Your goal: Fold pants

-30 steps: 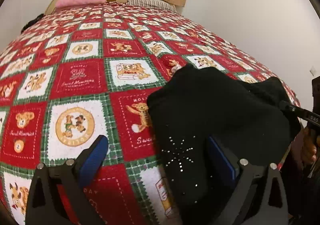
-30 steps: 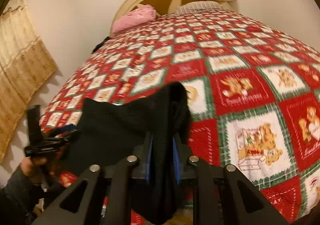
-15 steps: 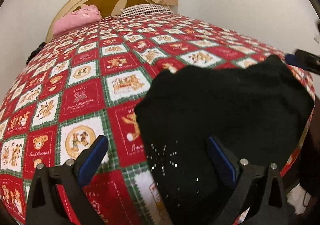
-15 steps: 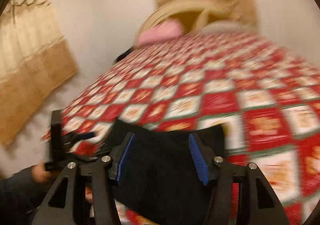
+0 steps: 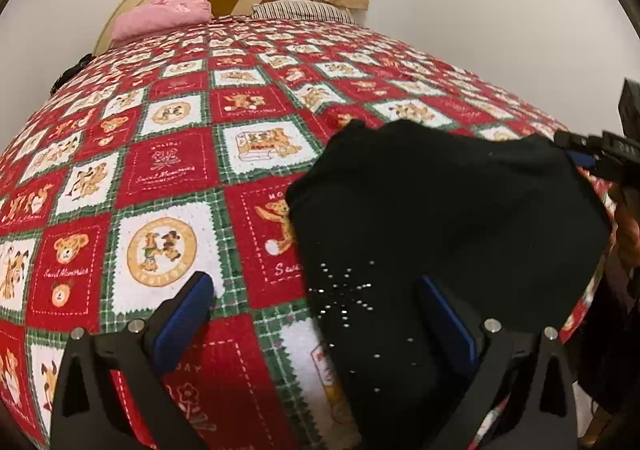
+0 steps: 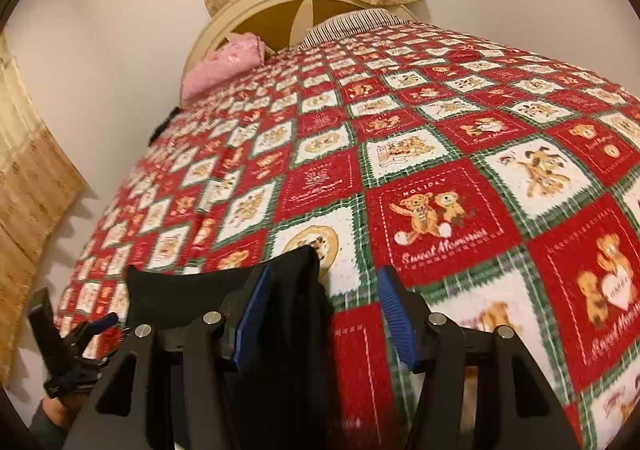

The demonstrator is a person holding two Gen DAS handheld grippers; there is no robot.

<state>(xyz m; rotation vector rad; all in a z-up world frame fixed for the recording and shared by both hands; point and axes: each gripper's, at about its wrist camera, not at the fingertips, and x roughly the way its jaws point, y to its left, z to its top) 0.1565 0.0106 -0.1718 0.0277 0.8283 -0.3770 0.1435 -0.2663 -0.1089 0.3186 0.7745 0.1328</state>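
On the bed's red-and-white teddy-bear patchwork quilt [image 5: 168, 169] lie the folded black pants [image 5: 440, 217], near its foot edge. Left gripper [image 5: 316, 314] jaws stand apart; right gripper [image 6: 324, 310] jaws, just opened, clamp nothing.

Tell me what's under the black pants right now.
The black pants lie on the red, white and green teddy-bear quilt, near the bed's edge. The quilt squares beneath are hidden, so anything lying flat there can't be seen.
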